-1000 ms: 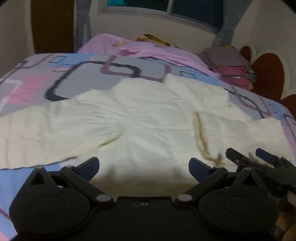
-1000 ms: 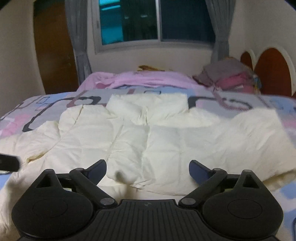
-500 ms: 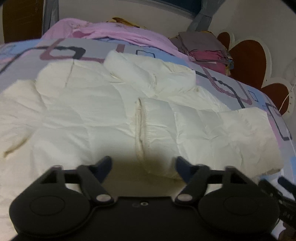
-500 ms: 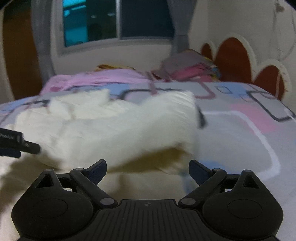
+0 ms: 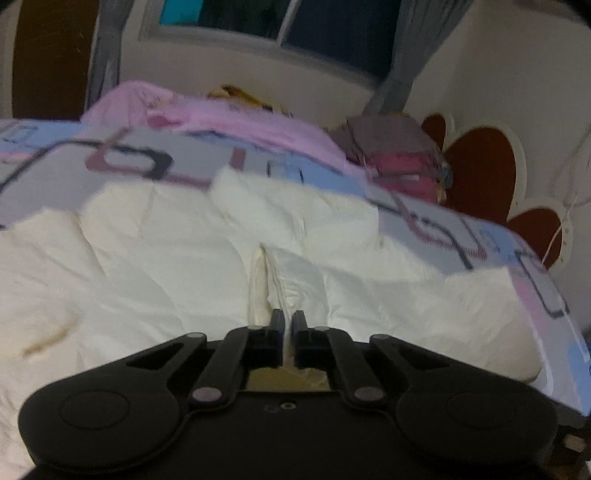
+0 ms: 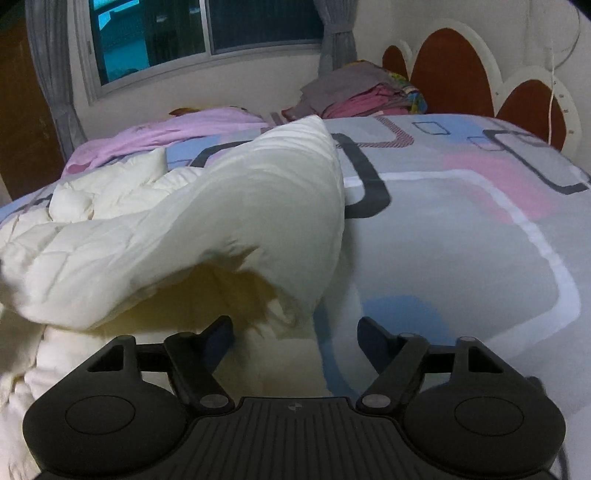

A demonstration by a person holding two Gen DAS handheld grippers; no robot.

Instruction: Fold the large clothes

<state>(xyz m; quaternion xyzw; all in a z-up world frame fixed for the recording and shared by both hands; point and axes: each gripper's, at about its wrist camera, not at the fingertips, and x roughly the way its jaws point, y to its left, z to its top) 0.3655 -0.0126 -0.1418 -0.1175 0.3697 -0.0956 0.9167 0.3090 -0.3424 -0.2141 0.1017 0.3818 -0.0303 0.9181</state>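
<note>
Since a second ago, left gripper swung in and clamped on jacket hem on bed; right gripper half-apart, closing, over sleeve edge, pads not touching; risk: shallow pinch slipping off puffy fabric.

Dim indoor light, warm yellowish cast; window dark, gives no daylight. Left view soft with motion blur, jacket washed out. Right view sharper; deep shadow under raised jacket fold. Strong fisheye bending, black vignette at corners.
</note>
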